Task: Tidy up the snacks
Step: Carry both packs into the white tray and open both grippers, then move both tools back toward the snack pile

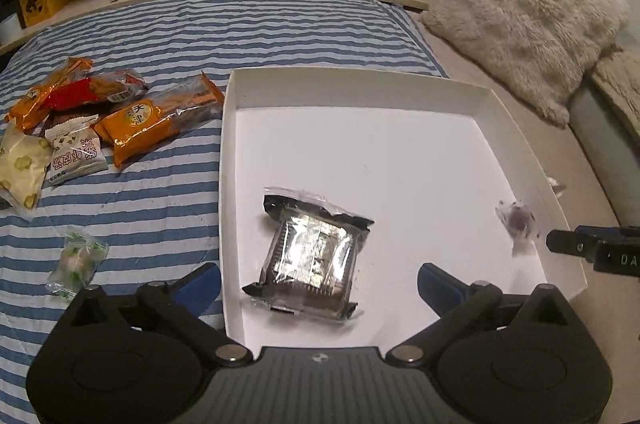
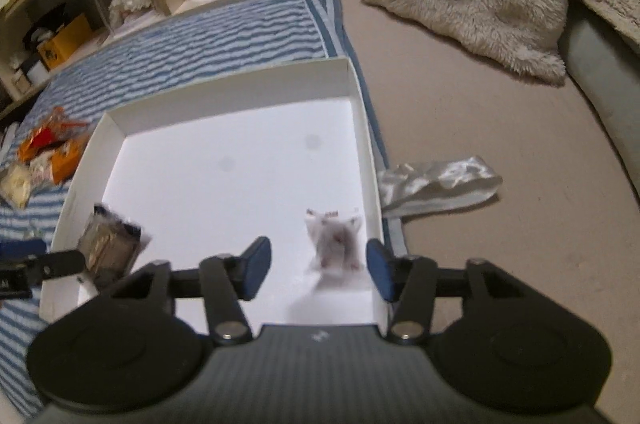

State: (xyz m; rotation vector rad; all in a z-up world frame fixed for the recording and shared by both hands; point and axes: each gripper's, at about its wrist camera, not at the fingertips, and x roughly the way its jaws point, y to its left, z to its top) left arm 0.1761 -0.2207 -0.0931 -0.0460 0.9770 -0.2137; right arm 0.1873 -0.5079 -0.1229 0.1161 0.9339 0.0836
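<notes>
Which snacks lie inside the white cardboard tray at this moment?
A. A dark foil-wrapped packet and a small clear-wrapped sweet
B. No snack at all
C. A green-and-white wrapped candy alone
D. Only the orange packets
A: the left wrist view shows the dark foil-wrapped packet and the small clear-wrapped sweet on the floor of the white cardboard tray, while the orange packets and the green-and-white wrapped candy lie outside it on the striped blanket.

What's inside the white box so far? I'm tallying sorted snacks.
Inside the white box: a black-and-silver packet and a small clear-wrapped candy. Anything under the packet is covered.
</notes>
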